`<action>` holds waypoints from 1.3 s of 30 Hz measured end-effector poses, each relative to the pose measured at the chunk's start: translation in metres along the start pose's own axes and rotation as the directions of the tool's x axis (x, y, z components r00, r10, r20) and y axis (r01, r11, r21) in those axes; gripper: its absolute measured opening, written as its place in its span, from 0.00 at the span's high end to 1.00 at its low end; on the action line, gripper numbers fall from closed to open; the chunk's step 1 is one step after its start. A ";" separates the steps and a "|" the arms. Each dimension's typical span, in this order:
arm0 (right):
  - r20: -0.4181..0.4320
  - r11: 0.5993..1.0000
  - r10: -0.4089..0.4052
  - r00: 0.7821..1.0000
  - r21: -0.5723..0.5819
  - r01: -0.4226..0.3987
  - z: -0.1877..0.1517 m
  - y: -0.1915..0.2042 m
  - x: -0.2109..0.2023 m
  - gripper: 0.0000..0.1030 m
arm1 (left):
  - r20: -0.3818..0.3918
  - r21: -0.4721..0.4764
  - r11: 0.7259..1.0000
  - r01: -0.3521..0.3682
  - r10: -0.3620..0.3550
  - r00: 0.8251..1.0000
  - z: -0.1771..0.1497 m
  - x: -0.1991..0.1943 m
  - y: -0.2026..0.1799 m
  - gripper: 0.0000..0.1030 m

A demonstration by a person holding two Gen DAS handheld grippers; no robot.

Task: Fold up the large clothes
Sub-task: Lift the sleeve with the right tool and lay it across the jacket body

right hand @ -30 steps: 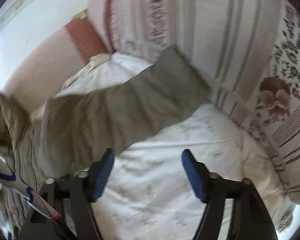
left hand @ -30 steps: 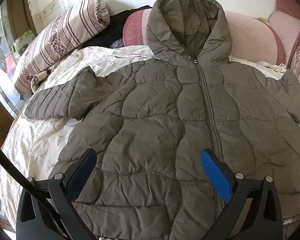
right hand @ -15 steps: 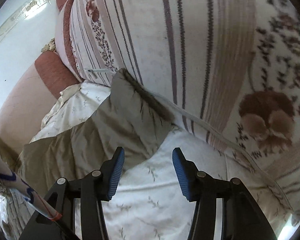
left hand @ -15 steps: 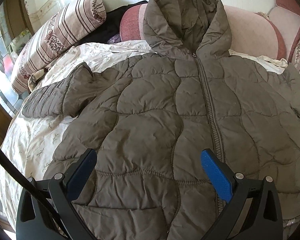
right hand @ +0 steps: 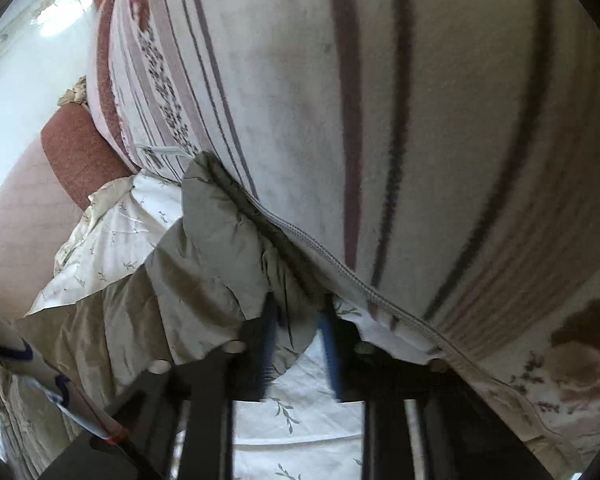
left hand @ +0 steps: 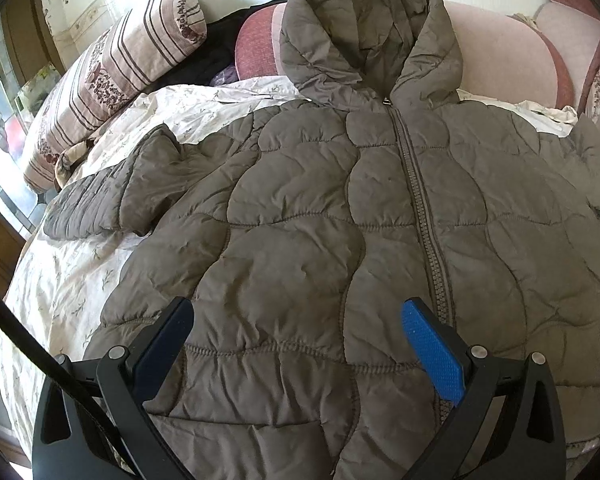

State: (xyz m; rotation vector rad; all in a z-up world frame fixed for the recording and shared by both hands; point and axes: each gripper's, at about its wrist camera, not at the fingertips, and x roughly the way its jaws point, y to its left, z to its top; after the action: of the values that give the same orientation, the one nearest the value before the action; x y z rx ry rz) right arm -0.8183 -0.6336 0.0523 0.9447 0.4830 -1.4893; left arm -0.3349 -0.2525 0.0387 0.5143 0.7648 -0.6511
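A grey-brown quilted hooded jacket (left hand: 332, 216) lies face up and zipped on the bed, hood toward the headboard, both sleeves spread out. My left gripper (left hand: 296, 340) is open and empty, held above the jacket's lower front. In the right wrist view the jacket's right sleeve (right hand: 216, 240) lies against a striped pillow (right hand: 380, 120). My right gripper (right hand: 298, 332) has its jaws nearly closed around the sleeve's cuff end, with fabric between the pads.
A white floral bedsheet (left hand: 72, 280) covers the bed. A striped bolster pillow (left hand: 116, 76) lies at the left, dark clothes (left hand: 220, 60) behind it. The pink padded headboard (left hand: 508, 60) is at the back. A window is at the far left.
My right gripper has moved forward to the sleeve cuff by the striped pillow and its jaws have closed from wide open to narrow. My left gripper has stayed open and drifted slightly.
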 end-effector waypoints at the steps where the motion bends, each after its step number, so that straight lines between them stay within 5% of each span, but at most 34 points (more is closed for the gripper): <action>1: 0.014 1.000 0.009 1.000 0.000 -0.009 -0.001 0.001 -0.006 0.84 | 0.000 0.001 1.000 0.000 0.000 1.000 0.000 0.000 -0.001 0.00; 12: 0.173 0.997 0.068 0.983 -0.049 -0.060 0.010 0.023 -0.120 0.86 | 0.015 -0.015 1.000 0.008 -0.008 1.000 0.001 -0.009 0.004 0.00; 23: 0.290 0.964 0.232 0.929 -0.195 -0.180 0.008 0.092 -0.267 0.86 | 0.037 -0.065 0.997 0.032 -0.030 0.999 0.004 -0.025 0.022 0.00; 31: 0.251 0.878 0.412 0.876 -0.366 -0.309 -0.039 0.197 -0.334 0.86 | 0.048 -0.109 0.993 0.043 -0.038 0.998 0.006 -0.034 0.041 0.00; 39: 0.119 0.752 0.551 0.826 -0.501 -0.429 -0.103 0.286 -0.352 0.86 | 0.048 -0.173 0.985 0.028 -0.020 0.999 0.005 -0.036 0.078 0.00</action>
State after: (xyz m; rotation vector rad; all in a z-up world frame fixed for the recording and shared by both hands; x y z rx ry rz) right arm -0.5445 -0.3852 0.3340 0.4369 0.3281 -0.9264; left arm -0.2980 -0.1892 0.0836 0.3300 0.7768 -0.6100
